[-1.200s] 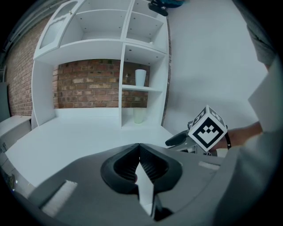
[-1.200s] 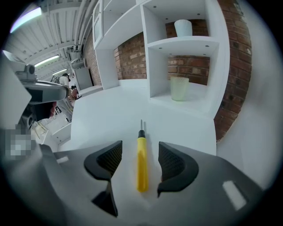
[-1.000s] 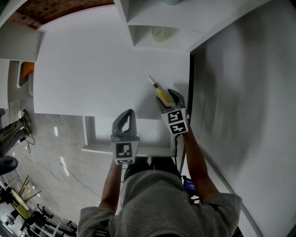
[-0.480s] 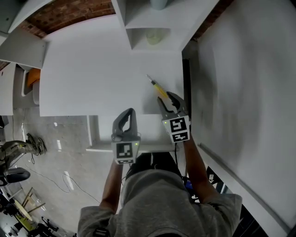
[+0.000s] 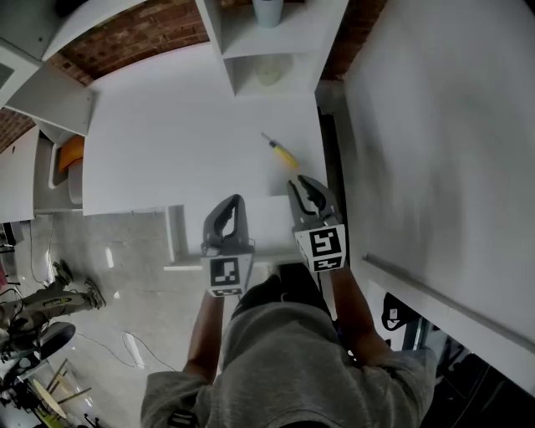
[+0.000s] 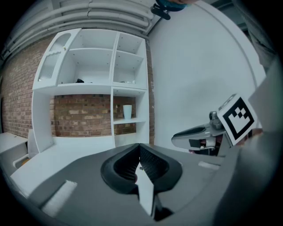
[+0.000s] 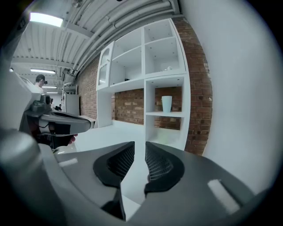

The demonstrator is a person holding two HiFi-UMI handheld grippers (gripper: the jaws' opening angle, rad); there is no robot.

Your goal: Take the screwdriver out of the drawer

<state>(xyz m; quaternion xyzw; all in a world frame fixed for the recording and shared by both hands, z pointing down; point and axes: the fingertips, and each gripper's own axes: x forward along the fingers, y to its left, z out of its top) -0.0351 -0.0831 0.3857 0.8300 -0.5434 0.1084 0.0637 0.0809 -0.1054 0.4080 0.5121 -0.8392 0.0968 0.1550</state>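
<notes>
Since the white desktop (image 5: 167, 142) serves as the drop-off spot, both tools hover at its near edge: the left gripper (image 5: 227, 209) idle with jaws together, the right gripper (image 5: 306, 189) just closing to a narrow gap (nothing between). The screwdriver (image 5: 280, 150) lies free and flat near the right edge, just beyond the right jaws.

Screwdriver (image 5: 280, 153) on desk (image 5: 167, 142), shelf unit (image 5: 292, 38) behind it, cup (image 5: 267, 10) on a shelf

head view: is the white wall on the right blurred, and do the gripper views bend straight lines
Head view: the wall looks smeared, while the screwdriver reads sharp. Both gripper views: fisheye, so the shelf edges bow and the corners go black.
</notes>
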